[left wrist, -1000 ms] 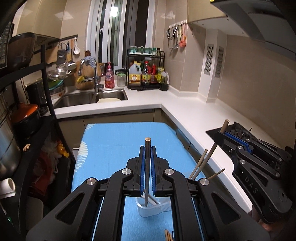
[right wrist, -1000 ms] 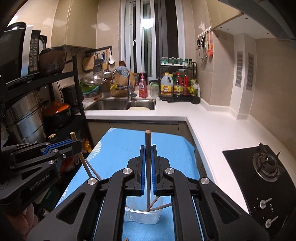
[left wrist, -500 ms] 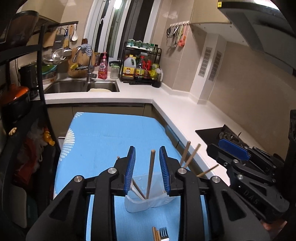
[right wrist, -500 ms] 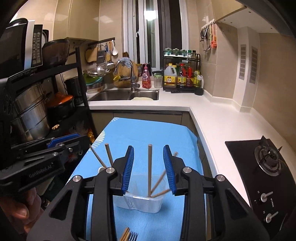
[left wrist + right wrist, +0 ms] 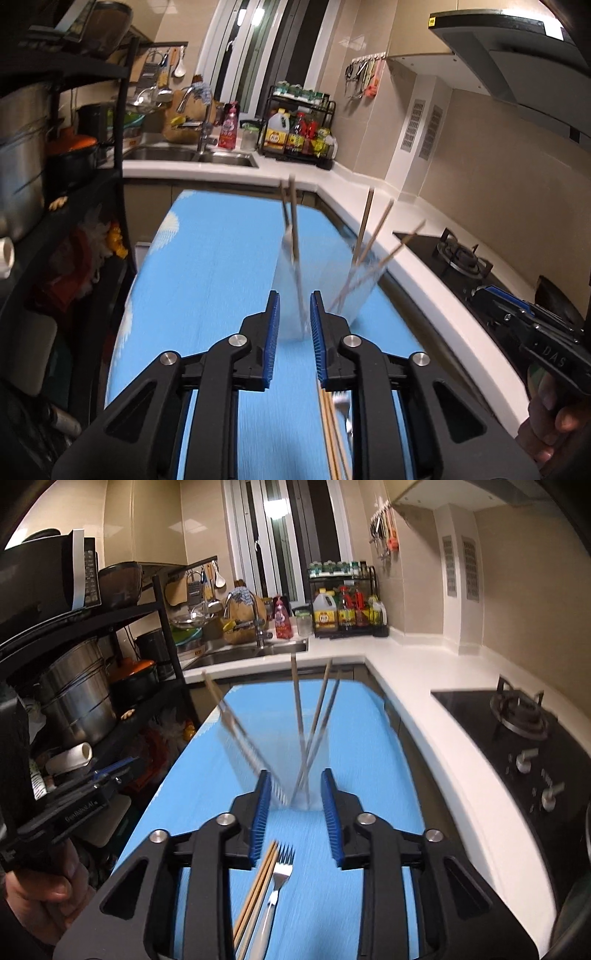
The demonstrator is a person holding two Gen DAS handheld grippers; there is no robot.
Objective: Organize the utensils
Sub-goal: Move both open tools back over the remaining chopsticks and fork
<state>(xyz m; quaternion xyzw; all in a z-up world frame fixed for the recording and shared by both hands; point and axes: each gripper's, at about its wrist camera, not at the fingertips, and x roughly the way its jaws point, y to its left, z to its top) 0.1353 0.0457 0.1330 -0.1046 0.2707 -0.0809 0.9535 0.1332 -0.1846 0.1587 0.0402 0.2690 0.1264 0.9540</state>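
Observation:
A clear plastic container (image 5: 325, 284) stands on the blue cloth (image 5: 207, 295) with several wooden chopsticks (image 5: 364, 221) leaning in it. My left gripper (image 5: 294, 299) is low and just short of the container, jaws closing with nothing pressed between them. My right gripper (image 5: 295, 775) faces the same container (image 5: 295, 764) and its chopsticks (image 5: 295, 694), jaws also closing on nothing. Under the right gripper lie a metal fork (image 5: 282, 871) and a pair of loose chopsticks (image 5: 258, 878). The left wrist view shows those loose chopsticks (image 5: 328, 424) too.
A white counter (image 5: 424, 686) wraps the far and right sides, with a gas stove (image 5: 517, 712), a sink (image 5: 184, 155) and a bottle rack (image 5: 343, 605). A black shelf rack (image 5: 74, 657) with pots stands on the left. A person's hand holds each gripper.
Each gripper let go of the chopstick it held upright; both chopsticks now stand in the container. Both grippers drew back and sank, and their jaws are narrower than half a second ago.

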